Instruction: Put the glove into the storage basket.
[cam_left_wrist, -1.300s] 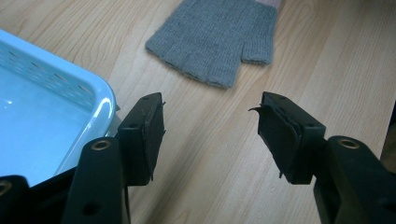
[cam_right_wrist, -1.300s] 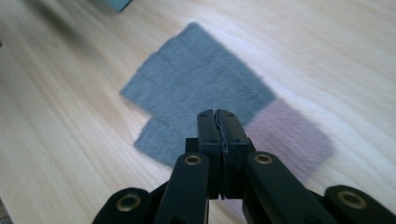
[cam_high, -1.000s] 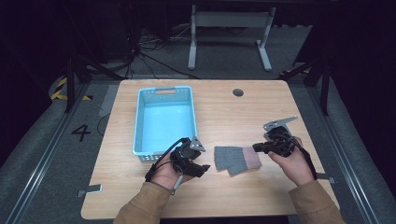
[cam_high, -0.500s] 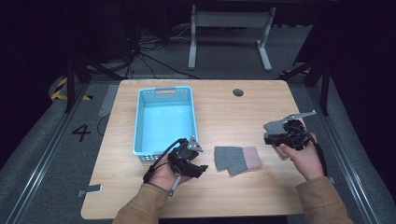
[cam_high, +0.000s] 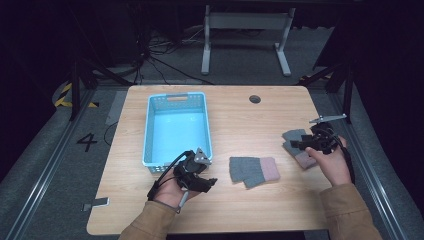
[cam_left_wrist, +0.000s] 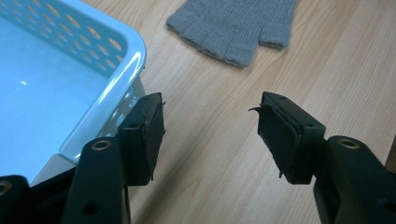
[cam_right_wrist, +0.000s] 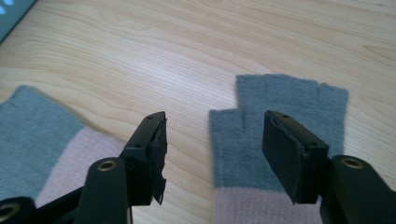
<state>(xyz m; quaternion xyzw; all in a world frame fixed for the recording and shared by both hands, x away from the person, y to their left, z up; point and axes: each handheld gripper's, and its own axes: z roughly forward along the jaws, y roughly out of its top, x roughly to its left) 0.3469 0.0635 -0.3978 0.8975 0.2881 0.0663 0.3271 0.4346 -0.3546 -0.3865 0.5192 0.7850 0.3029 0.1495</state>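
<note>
At the bottom of the high view two sleeved forearms come in. The left hand holds the left tool (cam_high: 200, 177) low and left of centre, just in front of the near right corner of the blue basket (cam_high: 150, 145). In the left gripper view its jaws stand partly apart with nothing between them, only bare wood of the surface (cam_left_wrist: 219, 140); the basket's (cam_left_wrist: 121, 51) rounded corner fills the upper left of that frame, and the finger end of a grey glove (cam_left_wrist: 236, 25) lies at the top centre.

That glove (cam_high: 253, 171) lies flat in the lower middle of the high view, grey with a pink cuff, between the two hands and touching neither.

At the right of the high view the right hand holds the right tool (cam_high: 310, 145) over a second glove (cam_high: 295, 142), which lies near the surface's (cam_high: 240, 120) right edge. In the right gripper view the jaws have just been opening and stand wide; the second glove (cam_right_wrist: 280, 154), fingerless, grey with a pink cuff, lies flat on the wood below and behind the right-hand jaw, not pinched. The first glove's (cam_right_wrist: 42, 144) cuff end shows at the lower left of that frame.

Farther back the basket stands empty in the left half of the surface, a round hole (cam_high: 255, 99) sits near the far edge, and a white "4" (cam_high: 87, 141) is marked on the floor at the left.
</note>
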